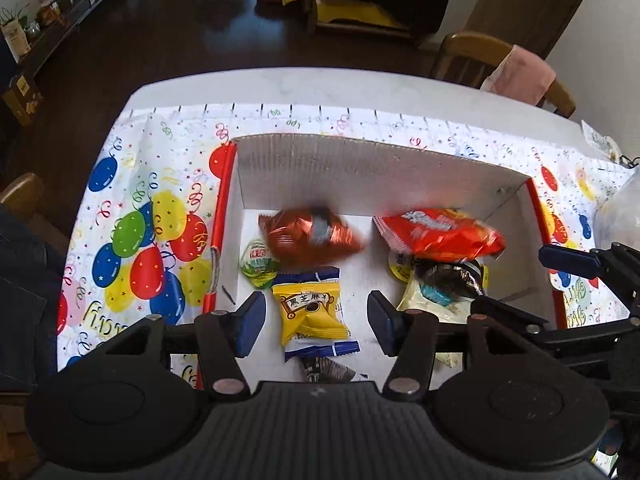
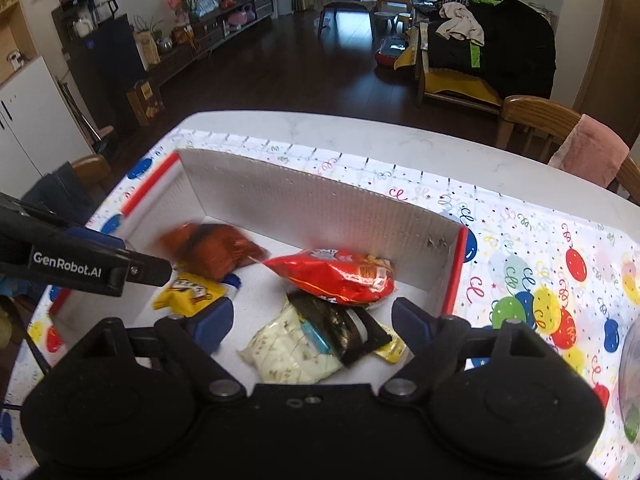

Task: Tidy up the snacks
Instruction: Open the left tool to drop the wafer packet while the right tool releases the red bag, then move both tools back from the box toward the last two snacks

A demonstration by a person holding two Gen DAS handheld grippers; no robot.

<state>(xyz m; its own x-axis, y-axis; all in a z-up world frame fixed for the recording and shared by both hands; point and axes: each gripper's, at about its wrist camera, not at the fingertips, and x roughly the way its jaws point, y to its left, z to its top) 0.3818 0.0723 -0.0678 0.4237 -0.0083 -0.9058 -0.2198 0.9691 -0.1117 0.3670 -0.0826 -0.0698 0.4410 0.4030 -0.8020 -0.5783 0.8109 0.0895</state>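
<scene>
A white cardboard box with a red rim holds the snacks. On its left side lie a blurred orange-brown packet, a green jelly cup and a yellow packet. On the right lie a red packet, a black packet and a cream packet. My left gripper hangs open above the yellow packet, not touching it. My right gripper stands open over the cream and black packets, holding nothing.
The box sits on a balloon-print tablecloth over a white table. A wooden chair with a pink cloth stands at the far right. A clear plastic bag lies right of the box.
</scene>
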